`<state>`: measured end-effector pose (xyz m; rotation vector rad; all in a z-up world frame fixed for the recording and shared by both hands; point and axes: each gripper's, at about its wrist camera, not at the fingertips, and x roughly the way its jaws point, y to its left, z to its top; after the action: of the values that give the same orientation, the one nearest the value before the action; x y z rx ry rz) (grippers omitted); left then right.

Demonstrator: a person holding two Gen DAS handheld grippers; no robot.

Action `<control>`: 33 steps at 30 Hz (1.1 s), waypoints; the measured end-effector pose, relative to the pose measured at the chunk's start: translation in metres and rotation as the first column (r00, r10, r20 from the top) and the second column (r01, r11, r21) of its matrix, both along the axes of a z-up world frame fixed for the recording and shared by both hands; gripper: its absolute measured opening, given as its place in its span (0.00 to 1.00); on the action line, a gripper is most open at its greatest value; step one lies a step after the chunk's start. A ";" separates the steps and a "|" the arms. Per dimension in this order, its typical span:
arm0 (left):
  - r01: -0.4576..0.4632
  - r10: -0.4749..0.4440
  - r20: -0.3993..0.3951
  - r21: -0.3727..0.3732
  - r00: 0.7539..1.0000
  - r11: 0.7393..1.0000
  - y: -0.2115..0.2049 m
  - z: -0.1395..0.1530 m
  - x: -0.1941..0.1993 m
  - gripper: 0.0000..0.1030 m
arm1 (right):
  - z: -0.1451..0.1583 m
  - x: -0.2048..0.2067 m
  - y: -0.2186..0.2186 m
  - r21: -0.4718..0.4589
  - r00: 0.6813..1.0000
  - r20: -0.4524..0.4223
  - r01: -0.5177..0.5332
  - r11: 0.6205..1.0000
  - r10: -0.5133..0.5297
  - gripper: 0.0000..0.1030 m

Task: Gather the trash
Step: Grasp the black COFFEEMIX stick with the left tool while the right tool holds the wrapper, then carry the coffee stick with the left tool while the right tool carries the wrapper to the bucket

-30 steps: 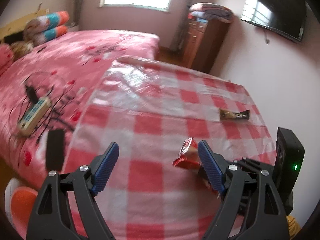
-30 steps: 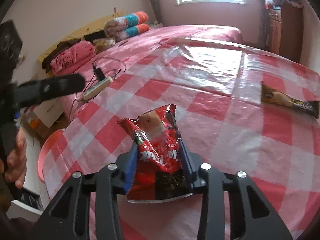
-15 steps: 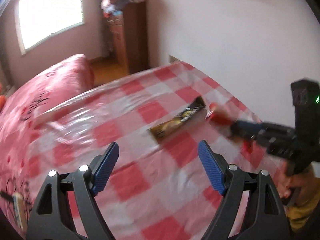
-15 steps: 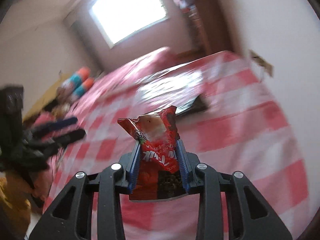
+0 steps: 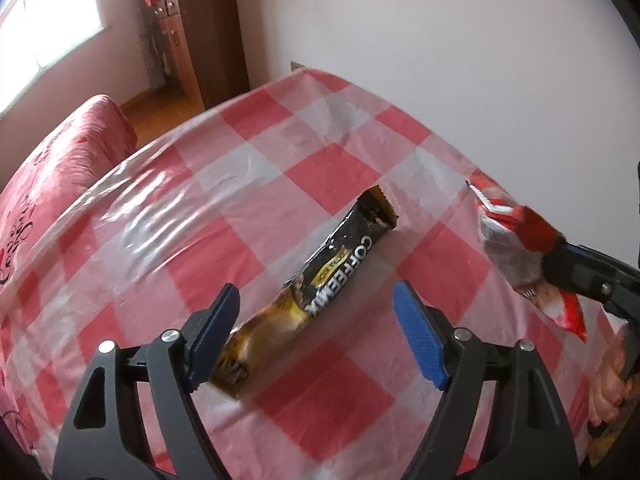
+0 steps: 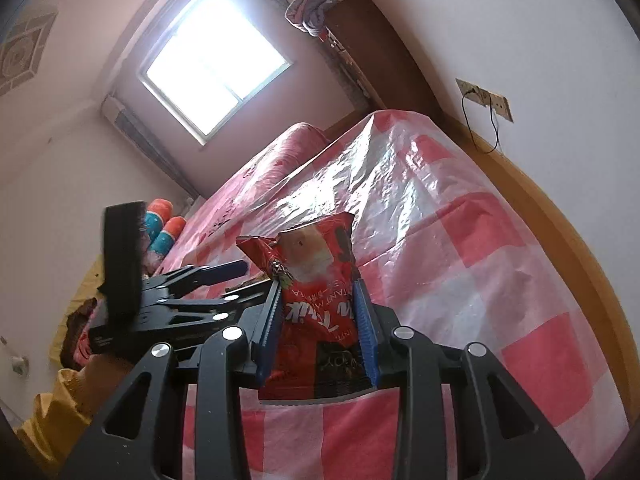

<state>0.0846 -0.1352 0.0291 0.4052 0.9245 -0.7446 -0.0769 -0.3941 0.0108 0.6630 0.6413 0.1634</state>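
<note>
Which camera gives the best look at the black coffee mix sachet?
The left wrist view: the coffee mix sachet lies whole on the checked tablecloth, between the closing left gripper. In the right wrist view I cannot make it out.

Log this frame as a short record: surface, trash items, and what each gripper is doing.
surface: table under a red-and-white checked plastic cover
trash on table: black-and-gold Coffeemix sachet, lying flat
left gripper: over the sachet, closing, fingers on either side; left finger close to its lower end, contact unclear
right gripper: shut on red snack wrapper, held off the table
</note>
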 end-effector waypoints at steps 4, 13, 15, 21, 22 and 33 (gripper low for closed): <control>0.012 -0.011 -0.027 0.021 1.000 1.000 -0.010 -0.008 0.009 0.61 | -0.001 0.002 -0.002 0.012 1.000 0.004 -0.003 1.000 0.003 0.35; -0.063 0.062 -0.018 -0.020 0.998 0.998 -0.002 -0.006 0.014 0.33 | -0.002 0.005 -0.004 0.034 1.000 0.008 -0.009 0.999 0.009 0.35; -0.091 0.090 -0.024 -0.036 0.996 0.995 0.000 -0.007 0.014 0.30 | -0.002 0.005 -0.004 0.034 1.000 0.009 -0.010 0.999 0.010 0.35; -0.180 0.178 -0.038 -0.074 0.983 0.981 0.020 -0.004 0.005 0.24 | -0.005 0.007 -0.005 0.055 1.000 0.012 -0.016 0.998 0.016 0.35; -0.196 0.193 -0.041 -0.080 0.980 0.977 0.024 -0.004 0.003 0.23 | -0.006 0.008 -0.005 0.061 1.000 0.011 -0.020 0.998 0.019 0.35; -0.305 0.287 -0.116 -0.191 0.951 0.933 0.085 0.000 -0.033 0.20 | -0.004 0.010 0.012 0.046 0.998 0.018 -0.060 0.997 0.059 0.35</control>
<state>0.0518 -0.0498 0.0289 0.0466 0.9530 -0.5756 -0.0667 -0.3819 0.0072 0.6869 0.6431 0.2395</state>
